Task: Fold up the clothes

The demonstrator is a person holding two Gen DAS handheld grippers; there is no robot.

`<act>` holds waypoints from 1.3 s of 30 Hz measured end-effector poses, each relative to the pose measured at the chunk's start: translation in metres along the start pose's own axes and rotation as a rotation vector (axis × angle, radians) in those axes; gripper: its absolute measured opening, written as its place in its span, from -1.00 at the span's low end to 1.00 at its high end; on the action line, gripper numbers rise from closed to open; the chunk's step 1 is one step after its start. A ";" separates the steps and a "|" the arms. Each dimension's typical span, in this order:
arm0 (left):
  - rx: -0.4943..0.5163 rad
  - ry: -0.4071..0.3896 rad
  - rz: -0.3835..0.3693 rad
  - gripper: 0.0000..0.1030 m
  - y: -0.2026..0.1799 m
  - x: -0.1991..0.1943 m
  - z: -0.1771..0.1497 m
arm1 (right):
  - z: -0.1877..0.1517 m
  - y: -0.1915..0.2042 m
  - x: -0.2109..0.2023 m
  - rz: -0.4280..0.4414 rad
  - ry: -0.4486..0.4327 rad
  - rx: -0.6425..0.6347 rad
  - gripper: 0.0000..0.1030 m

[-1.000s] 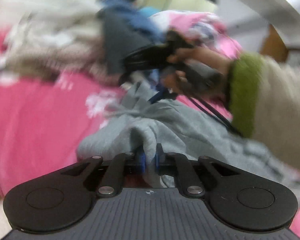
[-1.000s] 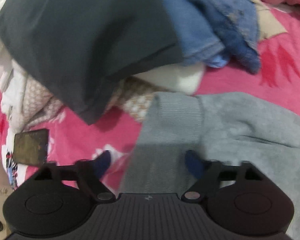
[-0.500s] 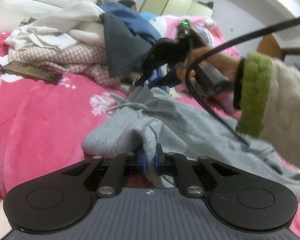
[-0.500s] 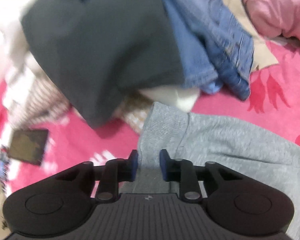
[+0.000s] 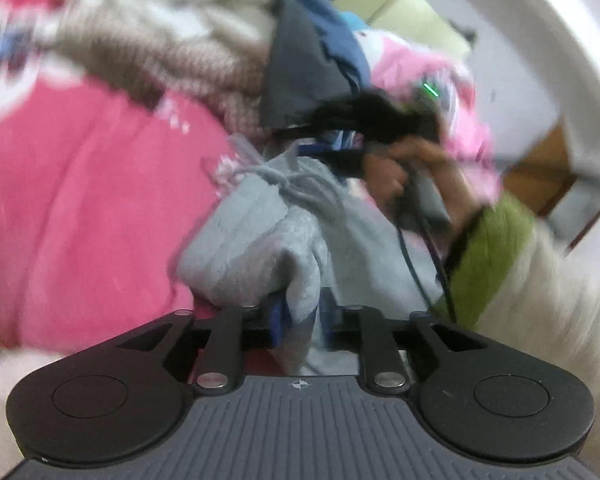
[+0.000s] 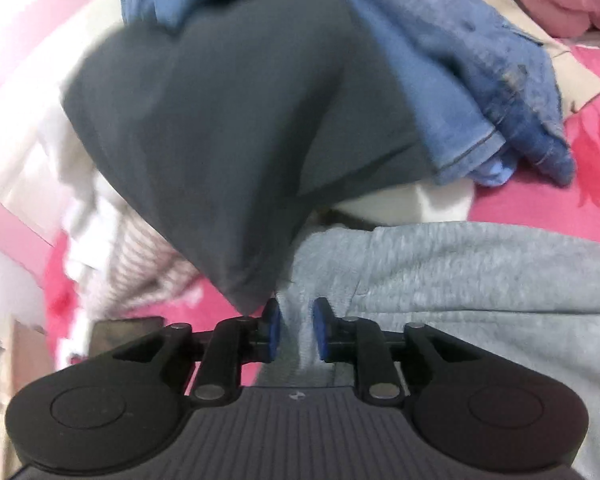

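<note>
Left wrist view, blurred: left gripper point(image 5: 300, 314), jaws opening, seemingly pinches a fold of the grey sweatpants point(image 5: 268, 240) on the pink bedspread point(image 5: 80, 200). Right gripper point(image 6: 294, 330) clamps their waistband narrowly.

The left gripper point(image 5: 299, 316) is black with blue pads and shiny screws. The sleeve point(image 5: 540, 300) is fluffy white with a green cuff.

Pink bed point(image 6: 540, 208) — grey garment point(image 6: 480, 280), seemingly piled clothes point(image 6: 240, 140) on it.
</note>
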State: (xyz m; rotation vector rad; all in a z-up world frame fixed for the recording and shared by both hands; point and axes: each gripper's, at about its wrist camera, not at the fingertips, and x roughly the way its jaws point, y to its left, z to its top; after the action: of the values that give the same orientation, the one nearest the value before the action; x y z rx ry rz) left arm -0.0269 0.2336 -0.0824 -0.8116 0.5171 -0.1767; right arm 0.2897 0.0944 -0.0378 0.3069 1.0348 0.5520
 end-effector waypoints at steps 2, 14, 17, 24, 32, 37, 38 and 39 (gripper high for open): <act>-0.139 0.009 -0.073 -0.47 0.015 -0.003 0.005 | 0.005 -0.003 -0.028 0.000 -0.013 -0.016 -0.49; -0.384 -0.011 -0.133 -0.27 0.032 -0.028 0.004 | -0.125 -0.011 -0.172 0.085 -0.055 -0.387 -0.23; -0.411 -0.030 -0.077 -0.13 0.037 -0.034 0.007 | -0.178 0.029 -0.175 0.057 -0.095 -0.696 -0.02; -0.509 0.039 -0.081 -0.04 0.049 -0.005 0.017 | -0.253 0.091 -0.130 -0.002 -0.104 -1.132 0.37; -0.296 -0.068 -0.015 -0.67 0.002 0.005 0.043 | -0.243 0.076 -0.096 -0.126 -0.142 -0.913 -0.72; 0.046 -0.240 -0.060 -0.78 -0.054 -0.028 0.058 | -0.231 0.092 -0.164 -0.039 -0.342 -0.878 -0.74; 0.084 -0.254 -0.045 -0.78 -0.057 -0.034 0.056 | -0.234 0.097 -0.170 -0.025 -0.362 -0.901 -0.74; 0.105 -0.254 -0.018 -0.78 -0.055 -0.037 0.053 | -0.237 0.101 -0.168 -0.007 -0.353 -0.919 -0.74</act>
State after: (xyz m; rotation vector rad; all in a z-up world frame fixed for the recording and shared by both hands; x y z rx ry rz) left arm -0.0298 0.2429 0.0024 -0.7241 0.2595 -0.1141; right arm -0.0121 0.0782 0.0185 -0.4035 0.3667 0.8690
